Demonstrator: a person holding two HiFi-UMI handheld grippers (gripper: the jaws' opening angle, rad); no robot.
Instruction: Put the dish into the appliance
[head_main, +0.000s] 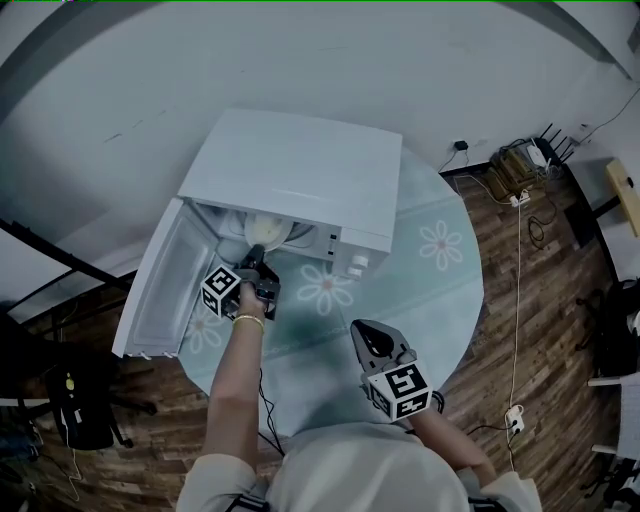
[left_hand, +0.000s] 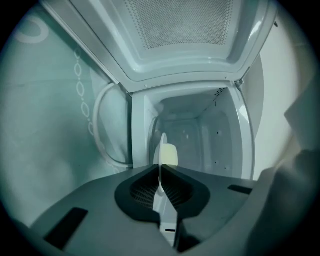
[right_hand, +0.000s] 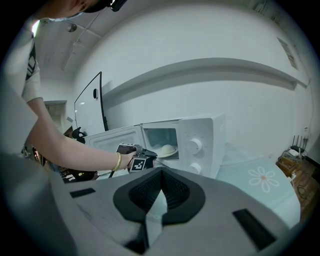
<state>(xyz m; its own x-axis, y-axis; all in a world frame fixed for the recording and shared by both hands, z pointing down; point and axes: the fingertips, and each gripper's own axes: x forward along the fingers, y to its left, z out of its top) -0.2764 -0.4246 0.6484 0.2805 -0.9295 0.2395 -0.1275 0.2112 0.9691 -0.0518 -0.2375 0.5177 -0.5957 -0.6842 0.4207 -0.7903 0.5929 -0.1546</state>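
A white microwave (head_main: 300, 170) stands on the round table with its door (head_main: 165, 285) swung open to the left. My left gripper (head_main: 256, 262) is at the mouth of the cavity, shut on the rim of a white dish (head_main: 268, 230) that carries a pale round food item. In the left gripper view the dish (left_hand: 161, 150) shows edge-on, pinched between the jaws of the left gripper (left_hand: 160, 187), with the cavity straight ahead. The right gripper view shows the dish (right_hand: 167, 150) inside the opening. My right gripper (head_main: 372, 340) hovers over the table's near side, shut and holding nothing.
The table (head_main: 440, 290) wears a pale cloth with daisy prints. The microwave's two knobs (head_main: 357, 265) face me at the right of the opening. Cables and a power strip (head_main: 515, 415) lie on the wooden floor at right; a black bag (head_main: 75, 400) sits at left.
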